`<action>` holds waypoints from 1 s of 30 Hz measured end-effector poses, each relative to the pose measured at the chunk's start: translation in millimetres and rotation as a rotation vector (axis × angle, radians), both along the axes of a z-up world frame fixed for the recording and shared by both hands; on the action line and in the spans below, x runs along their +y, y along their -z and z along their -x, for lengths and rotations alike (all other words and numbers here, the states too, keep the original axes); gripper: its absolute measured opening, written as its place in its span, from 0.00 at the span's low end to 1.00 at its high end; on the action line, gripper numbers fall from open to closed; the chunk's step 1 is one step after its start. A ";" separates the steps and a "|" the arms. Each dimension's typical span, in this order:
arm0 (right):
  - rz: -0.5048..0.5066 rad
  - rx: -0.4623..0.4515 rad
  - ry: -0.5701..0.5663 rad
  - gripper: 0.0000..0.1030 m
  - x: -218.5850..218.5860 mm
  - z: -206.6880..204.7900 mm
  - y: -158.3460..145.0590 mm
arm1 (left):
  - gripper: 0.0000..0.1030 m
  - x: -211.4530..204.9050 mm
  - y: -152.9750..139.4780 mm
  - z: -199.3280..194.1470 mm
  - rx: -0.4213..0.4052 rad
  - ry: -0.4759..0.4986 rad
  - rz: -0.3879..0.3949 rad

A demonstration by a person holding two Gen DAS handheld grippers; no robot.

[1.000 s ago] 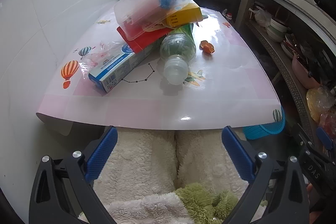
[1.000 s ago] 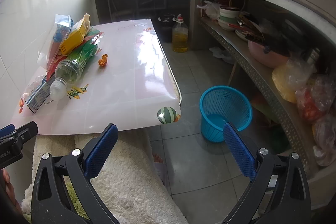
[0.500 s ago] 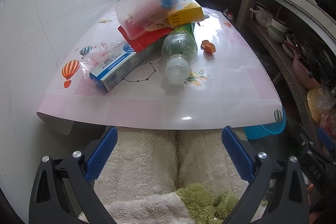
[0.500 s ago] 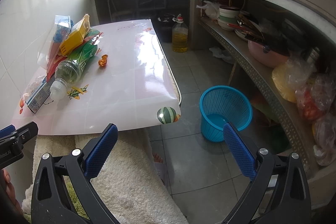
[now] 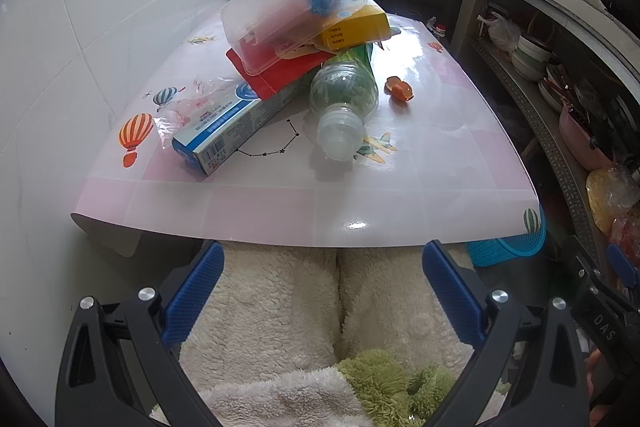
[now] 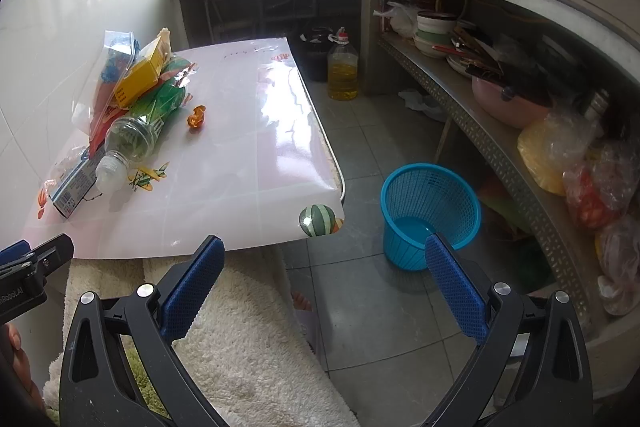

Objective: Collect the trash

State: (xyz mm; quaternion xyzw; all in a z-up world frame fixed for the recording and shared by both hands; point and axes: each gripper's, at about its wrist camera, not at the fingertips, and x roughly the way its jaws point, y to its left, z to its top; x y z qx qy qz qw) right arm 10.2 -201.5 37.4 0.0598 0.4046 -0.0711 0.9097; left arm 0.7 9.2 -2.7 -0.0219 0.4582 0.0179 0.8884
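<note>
A heap of trash lies on the pink table (image 5: 420, 187): a clear plastic box (image 5: 288, 11) on top, a yellow carton (image 5: 352, 31), a red packet (image 5: 280, 75), a blue-and-white box (image 5: 224, 123), a clear bottle (image 5: 344, 99) on its side and an orange scrap (image 5: 398, 89). The same heap shows in the right wrist view, with the bottle (image 6: 128, 143) nearest. A blue mesh basket (image 6: 430, 213) stands on the floor right of the table. My left gripper (image 5: 322, 291) is open, below the table's near edge. My right gripper (image 6: 320, 283) is open too, over the floor.
A person's lap in white fleece (image 5: 300, 307) fills the space under both grippers. Shelves (image 6: 480, 115) at the right hold bowls, a pink basin and bags. An oil bottle (image 6: 342, 71) stands on the grey tile floor beyond the table. A white tiled wall borders the table's left.
The left wrist view has shifted very slightly, with the heap a touch further right. The right wrist view is the same.
</note>
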 end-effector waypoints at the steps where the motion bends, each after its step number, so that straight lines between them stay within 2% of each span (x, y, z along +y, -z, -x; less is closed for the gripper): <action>1: 0.000 -0.001 0.000 0.93 -0.2 0.2 -0.3 | 0.94 0.3 0.1 -0.1 0.000 0.000 0.000; 30: -0.005 -0.002 0.003 0.93 -1.8 -2.2 -3.9 | 0.95 3.0 2.9 -1.9 0.005 -0.006 0.001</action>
